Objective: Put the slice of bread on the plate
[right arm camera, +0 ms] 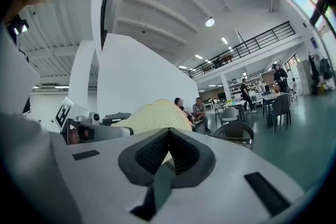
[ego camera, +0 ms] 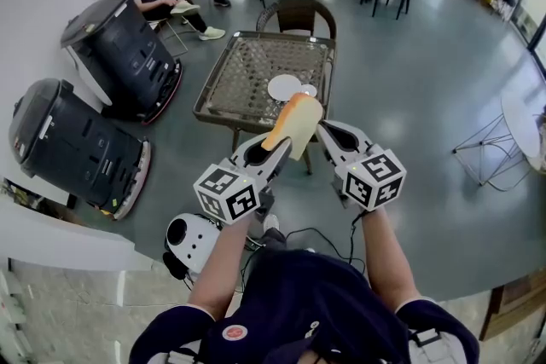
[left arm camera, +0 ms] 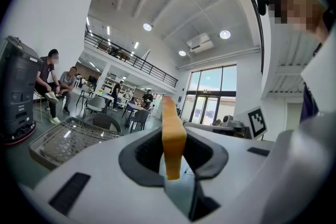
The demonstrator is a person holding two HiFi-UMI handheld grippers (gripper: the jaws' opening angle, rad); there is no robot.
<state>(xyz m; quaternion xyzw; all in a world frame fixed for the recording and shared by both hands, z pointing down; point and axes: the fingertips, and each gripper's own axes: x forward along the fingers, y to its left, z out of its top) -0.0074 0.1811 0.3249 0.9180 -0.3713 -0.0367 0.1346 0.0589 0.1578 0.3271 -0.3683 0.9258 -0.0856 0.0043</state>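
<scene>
Gray hall floor lay all around. Left gripper (ego camera: pixel 275 146) pinched the slice of bread (ego camera: pixel 296 125), holding it up. Right gripper (ego camera: pixel 329 132) beside it looked pressed together, empty. The carrying step seemed in hand; next, the bread needed lowering onto the plate (ego camera: pixel 281 88) ahead.

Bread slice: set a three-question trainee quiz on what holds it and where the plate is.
1. What holds the bread slice? A: the left gripper, between its fingers. B: a bare hand. C: nothing; it lies on the floor.
2. True or false: the bread slice already lies on the plate.
3. Fill in: the white plate sits on the mesh-topped ____.
Key: 1 A. 2 false: the slice is held in the air, apart from the plate. 3 table.
</scene>
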